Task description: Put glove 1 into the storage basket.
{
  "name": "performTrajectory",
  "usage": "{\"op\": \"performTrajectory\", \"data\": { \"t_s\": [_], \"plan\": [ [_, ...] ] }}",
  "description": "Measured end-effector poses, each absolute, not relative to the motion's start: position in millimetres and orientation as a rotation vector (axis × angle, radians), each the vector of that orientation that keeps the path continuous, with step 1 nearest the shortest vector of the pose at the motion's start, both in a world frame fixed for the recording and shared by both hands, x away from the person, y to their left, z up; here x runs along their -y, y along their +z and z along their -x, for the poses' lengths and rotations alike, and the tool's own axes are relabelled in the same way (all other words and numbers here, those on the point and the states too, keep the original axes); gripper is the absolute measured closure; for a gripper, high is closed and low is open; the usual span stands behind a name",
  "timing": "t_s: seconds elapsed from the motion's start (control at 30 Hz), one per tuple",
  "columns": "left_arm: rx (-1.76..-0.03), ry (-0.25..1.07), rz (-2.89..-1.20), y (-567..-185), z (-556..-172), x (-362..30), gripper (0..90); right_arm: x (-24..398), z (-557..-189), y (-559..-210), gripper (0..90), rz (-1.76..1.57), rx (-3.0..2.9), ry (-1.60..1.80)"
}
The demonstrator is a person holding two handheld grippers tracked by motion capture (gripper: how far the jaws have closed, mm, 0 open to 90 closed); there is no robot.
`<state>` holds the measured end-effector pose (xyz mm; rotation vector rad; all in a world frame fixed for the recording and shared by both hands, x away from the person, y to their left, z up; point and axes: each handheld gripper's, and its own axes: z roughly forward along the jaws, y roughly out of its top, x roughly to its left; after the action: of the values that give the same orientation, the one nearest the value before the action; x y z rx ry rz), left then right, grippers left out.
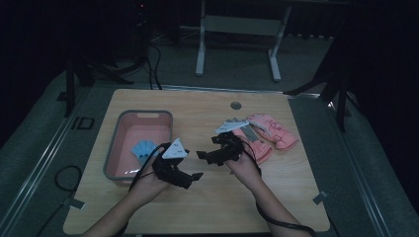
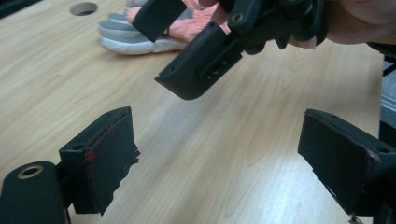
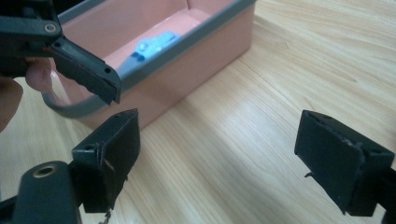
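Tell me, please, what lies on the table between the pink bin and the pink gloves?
In the high view, both hand-held grippers, left and right, hover between bin and gloves; beneath them, bare wood.

Bin (image 1: 118,129) at table's (image 1: 207,207) left (glove (image 1: 144,148) inside), gloves (image 1: 269,133) right

High view looks down over whole table (image 1: 207,197); gripper views sit low and close, facing each other across shared bare wood, pink basin (image 3: 187,79) upper left.

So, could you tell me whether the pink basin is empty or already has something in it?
Not empty: the pink basin holds one small light-blue glove, lying on its floor. The other gloves lie out on the table.
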<state>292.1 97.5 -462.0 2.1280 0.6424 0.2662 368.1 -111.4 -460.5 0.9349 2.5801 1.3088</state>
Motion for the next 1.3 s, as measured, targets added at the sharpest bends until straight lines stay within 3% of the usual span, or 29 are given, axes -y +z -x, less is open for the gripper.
{"op": "performTrajectory", "data": {
  "t_s": [0.33,0.7,1.07,1.17,1.3],
  "plan": [
    [-0.571,0.158,-2.149,-487.3,-284.5,-72.0,11.4,137.0,-363.4,-471.8,14.3,-0.911,-2.528,1.280],
    [-0.483,0.167,-2.211,-524.9,-271.6,-52.4,11.4,169.2,-359.8,-492.6,13.2,-0.995,-2.504,1.213],
    [-0.503,0.136,-2.232,-552.2,-267.7,-52.1,11.4,186.9,-353.5,-501.5,11.9,-1.064,-2.465,1.250],
    [-0.495,0.127,-2.225,-553.5,-266.2,-52.5,10.1,191.7,-351.8,-502.6,17.7,-1.051,-2.473,1.243],
    [-0.487,0.131,-2.232,-552.3,-265.1,-52.1,2.0,200.4,-351.8,-500.7,26.6,-1.041,-2.452,1.252]
  ]
}}
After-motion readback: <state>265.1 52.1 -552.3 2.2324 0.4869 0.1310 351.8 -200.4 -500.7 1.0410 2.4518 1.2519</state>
